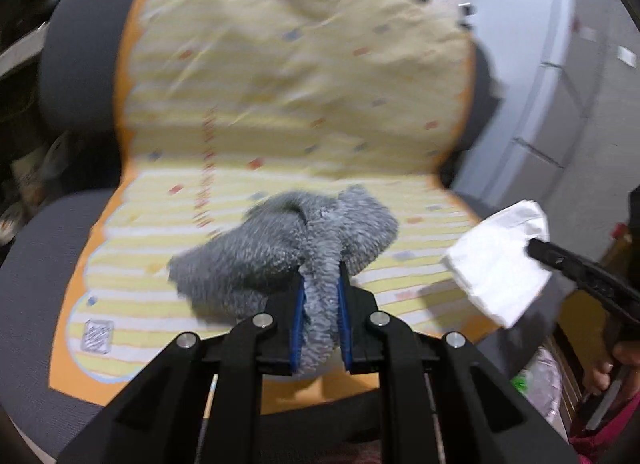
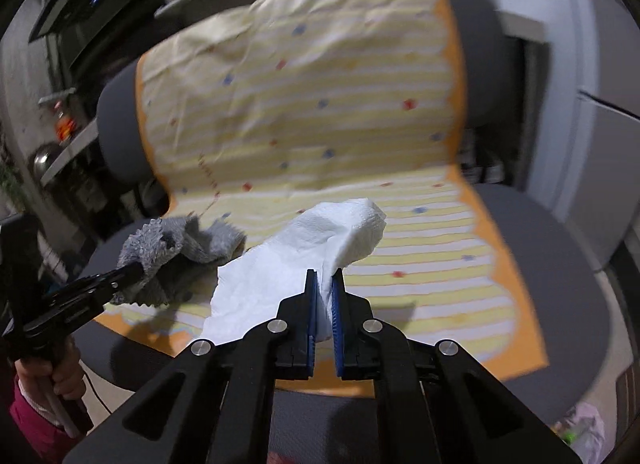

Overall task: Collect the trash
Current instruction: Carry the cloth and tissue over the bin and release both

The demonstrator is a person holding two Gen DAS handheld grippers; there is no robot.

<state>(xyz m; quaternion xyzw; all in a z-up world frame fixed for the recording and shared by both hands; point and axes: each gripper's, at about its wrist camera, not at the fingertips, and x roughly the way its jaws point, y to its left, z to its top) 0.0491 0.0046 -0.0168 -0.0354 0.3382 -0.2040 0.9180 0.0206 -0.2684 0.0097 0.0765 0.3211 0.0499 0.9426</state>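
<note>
My left gripper [image 1: 321,276] is shut on a fluffy grey cloth [image 1: 280,248] and holds it above the chair seat. My right gripper [image 2: 324,278] is shut on a crumpled white paper towel [image 2: 304,260], also held above the seat. In the left wrist view the paper towel [image 1: 500,260] hangs at the right from the right gripper's black fingers [image 1: 560,260]. In the right wrist view the grey cloth [image 2: 180,248] shows at the left, pinched by the left gripper [image 2: 132,274].
A grey office chair [image 1: 36,284] wears a yellow striped cover with an orange border [image 1: 280,84]. Cluttered shelves [image 2: 80,24] stand behind it at the left. A plastic bag [image 2: 584,428] lies on the floor at the lower right. A grey cabinet [image 2: 592,64] stands at the right.
</note>
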